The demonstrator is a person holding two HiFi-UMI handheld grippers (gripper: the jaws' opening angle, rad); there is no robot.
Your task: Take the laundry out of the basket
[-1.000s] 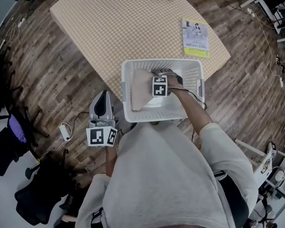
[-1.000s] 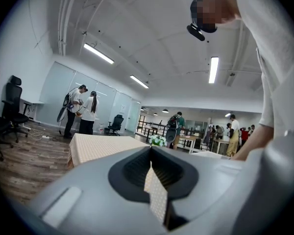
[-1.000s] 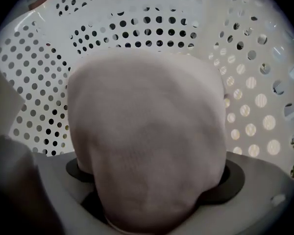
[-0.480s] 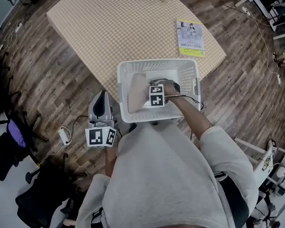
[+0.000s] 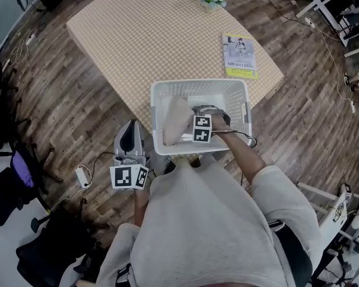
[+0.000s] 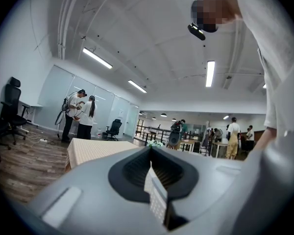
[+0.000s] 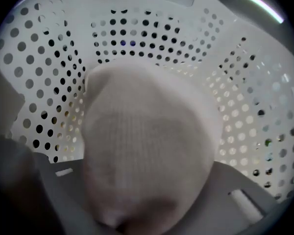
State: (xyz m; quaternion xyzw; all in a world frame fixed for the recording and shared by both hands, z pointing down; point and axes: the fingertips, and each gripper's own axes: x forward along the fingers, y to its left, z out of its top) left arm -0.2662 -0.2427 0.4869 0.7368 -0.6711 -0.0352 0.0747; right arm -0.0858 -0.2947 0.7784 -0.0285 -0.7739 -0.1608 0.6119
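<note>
Your right gripper (image 5: pixel 202 128) has just closed on the soft, light cloth (image 5: pixel 175 121) mid-frame; pinch a thick fold, since it sags.

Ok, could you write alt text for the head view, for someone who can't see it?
From above, a person's right gripper reaches into a white laundry basket, and its jaws have just been closing on a pale cloth between them. The left gripper is held to the basket's left, and a checked table lies beyond.
</note>
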